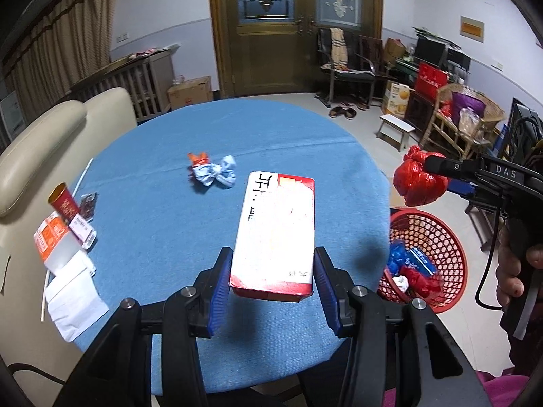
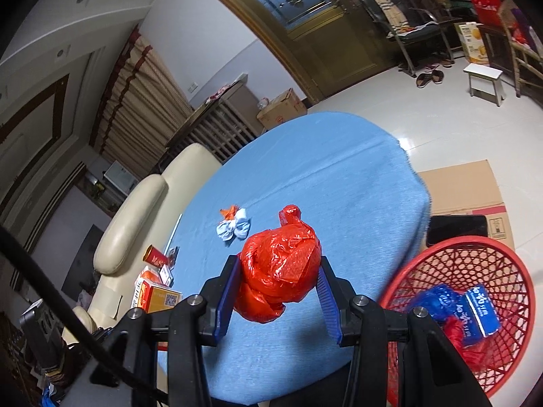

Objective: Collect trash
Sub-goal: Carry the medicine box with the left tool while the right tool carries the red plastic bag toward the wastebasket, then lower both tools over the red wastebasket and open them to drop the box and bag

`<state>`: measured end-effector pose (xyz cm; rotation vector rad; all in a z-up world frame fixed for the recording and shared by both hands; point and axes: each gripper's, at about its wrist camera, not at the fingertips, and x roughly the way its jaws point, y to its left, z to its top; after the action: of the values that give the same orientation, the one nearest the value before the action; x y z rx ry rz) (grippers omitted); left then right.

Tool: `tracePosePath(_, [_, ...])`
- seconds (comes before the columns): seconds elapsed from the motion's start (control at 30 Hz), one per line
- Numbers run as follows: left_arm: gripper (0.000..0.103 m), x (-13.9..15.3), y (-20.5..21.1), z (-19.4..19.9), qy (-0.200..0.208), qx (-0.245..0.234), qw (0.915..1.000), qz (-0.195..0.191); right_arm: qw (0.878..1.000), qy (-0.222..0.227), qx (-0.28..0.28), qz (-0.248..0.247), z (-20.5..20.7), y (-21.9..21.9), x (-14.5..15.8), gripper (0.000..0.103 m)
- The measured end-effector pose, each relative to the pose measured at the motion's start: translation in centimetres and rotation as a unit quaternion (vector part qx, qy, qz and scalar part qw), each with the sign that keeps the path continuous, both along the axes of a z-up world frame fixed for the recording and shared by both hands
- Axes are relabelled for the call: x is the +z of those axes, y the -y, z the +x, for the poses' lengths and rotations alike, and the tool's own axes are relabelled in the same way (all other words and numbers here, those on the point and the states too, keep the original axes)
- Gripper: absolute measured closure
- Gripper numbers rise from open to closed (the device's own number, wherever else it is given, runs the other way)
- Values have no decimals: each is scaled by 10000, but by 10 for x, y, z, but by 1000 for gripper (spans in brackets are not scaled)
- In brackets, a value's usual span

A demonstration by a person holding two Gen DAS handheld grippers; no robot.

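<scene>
since both loads were clamped, right gripper pinching red bag, left gripper pinching box, release only over basket at 4 o'clock.

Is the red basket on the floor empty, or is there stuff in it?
Not empty. The red basket already holds a blue box and crumpled blue and red wrappers lying at its bottom, with plenty of room left.

The room is lit softly from above – a dark shadow sits on the blue table under the blurry white box, the floor shines, and both pictures bend and go black at the corners.
</scene>
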<state>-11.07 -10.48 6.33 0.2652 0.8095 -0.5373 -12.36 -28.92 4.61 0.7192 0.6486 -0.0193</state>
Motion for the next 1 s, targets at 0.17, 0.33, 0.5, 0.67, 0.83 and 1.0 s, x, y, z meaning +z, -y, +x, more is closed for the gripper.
tracePosePath(0.17, [54,3,16,-1,-12,-289,9996,47,9999,34,-130,-13,-11,12,3,56])
tracePosePath(0.33, [54,5,29,-3,-97,-516,9986,-3,9996,12,-285,-12,-20,22,4,56])
tracePosePath(0.5, [54,9,43,-9,-60,-737,9973,-1,9992,9,-385,-36,-27,30,5,56])
tracePosePath(0.67, [54,9,58,-11,-147,-1010,9947,82,9989,-10,-456,-52,-33,36,5,56])
tracePosePath(0.83, [54,5,75,-15,-320,-1304,9909,135,9981,-108,-591,-121,-43,48,2,56])
tracePosePath(1.0, [54,-1,93,-19,-452,-1532,9869,219,9954,-298,-911,-70,-62,70,-8,55])
